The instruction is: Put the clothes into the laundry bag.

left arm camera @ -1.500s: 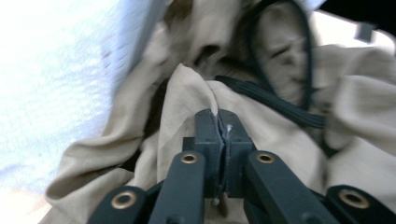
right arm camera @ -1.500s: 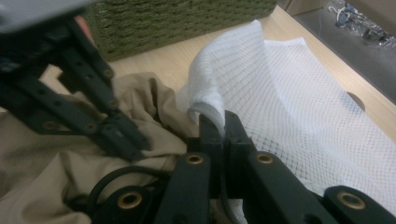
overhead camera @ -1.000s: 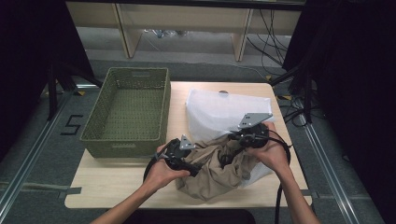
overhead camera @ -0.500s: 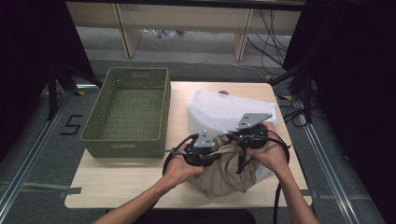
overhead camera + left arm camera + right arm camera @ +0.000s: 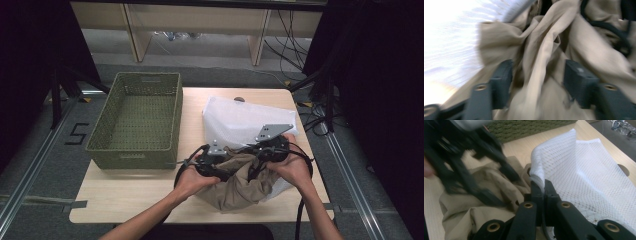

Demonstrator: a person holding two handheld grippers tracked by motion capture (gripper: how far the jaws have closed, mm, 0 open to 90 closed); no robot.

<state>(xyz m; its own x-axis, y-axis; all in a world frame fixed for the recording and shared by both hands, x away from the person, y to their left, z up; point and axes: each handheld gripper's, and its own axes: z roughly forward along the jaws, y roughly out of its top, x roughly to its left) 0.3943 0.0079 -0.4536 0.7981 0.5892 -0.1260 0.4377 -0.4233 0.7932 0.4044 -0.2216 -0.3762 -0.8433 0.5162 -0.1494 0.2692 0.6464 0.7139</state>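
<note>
- Over the near half of the table (image 5: 130,197), in the high view, the left gripper (image 5: 220,167) and the right gripper (image 5: 257,157) are working close together on a crumpled beige garment (image 5: 235,187), which is lying just under and in front of them; a white mesh bag (image 5: 240,120) is spreading away beyond the right gripper, and a green woven basket (image 5: 137,120) is sitting well off to the left gripper's outer side.
- Between its own jaws, in the left gripper view (badly blurred), folds of the beige garment (image 5: 544,62) are hanging loose; the jaws have just been opening and are standing apart, not pressing the cloth.
- At the tips of its jaws, in the right gripper view, the right gripper (image 5: 541,187) is pinching the hem of the white mesh bag (image 5: 579,170), jaws together on it, with the beige garment (image 5: 481,205) lying to its left.
</note>
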